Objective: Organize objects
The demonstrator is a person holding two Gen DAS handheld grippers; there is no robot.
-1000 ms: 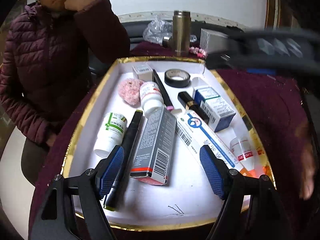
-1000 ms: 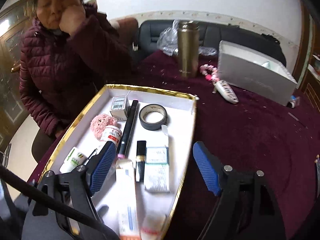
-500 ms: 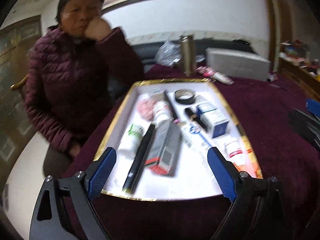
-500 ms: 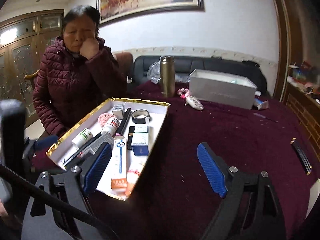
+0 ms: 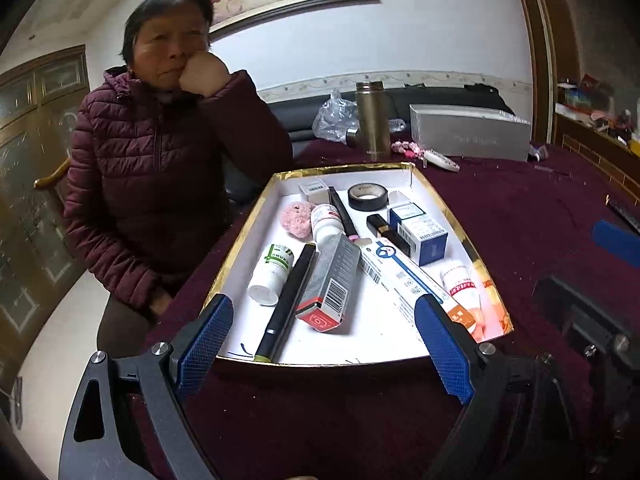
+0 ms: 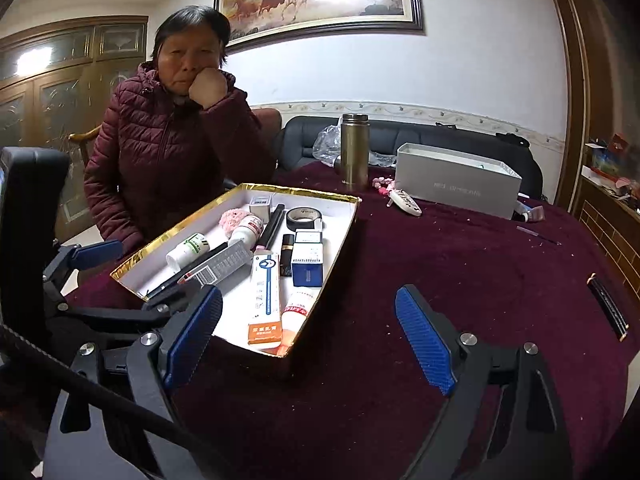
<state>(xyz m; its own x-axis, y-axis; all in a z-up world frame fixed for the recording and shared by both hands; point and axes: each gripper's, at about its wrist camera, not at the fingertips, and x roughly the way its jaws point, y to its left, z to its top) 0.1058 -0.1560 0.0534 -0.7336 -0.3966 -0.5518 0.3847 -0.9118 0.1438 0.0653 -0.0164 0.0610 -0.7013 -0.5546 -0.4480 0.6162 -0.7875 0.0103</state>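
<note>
A gold-rimmed white tray (image 5: 240,252) (image 6: 340,248) on the maroon table holds several items: a grey box (image 5: 332,280), a black pen (image 5: 286,300), a white bottle (image 5: 272,274), a long toothpaste box (image 5: 404,276) (image 6: 264,292), a blue-white box (image 5: 424,234), a tape roll (image 5: 367,197) and a pink pompom (image 5: 297,219). My left gripper (image 5: 324,344) is open and empty, just short of the tray's near edge. My right gripper (image 6: 308,340) is open and empty, over the tray's near right corner.
A woman in a maroon jacket (image 5: 160,184) sits at the table's left side. A brass flask (image 6: 354,152), a grey box (image 6: 456,184) and a small remote (image 6: 405,202) stand at the back. A black strap (image 6: 608,306) lies at the right.
Both grippers have pulled back and up from over the tray, so more of the table and room shows. Both stay open and empty. The tray's contents have not moved.
</note>
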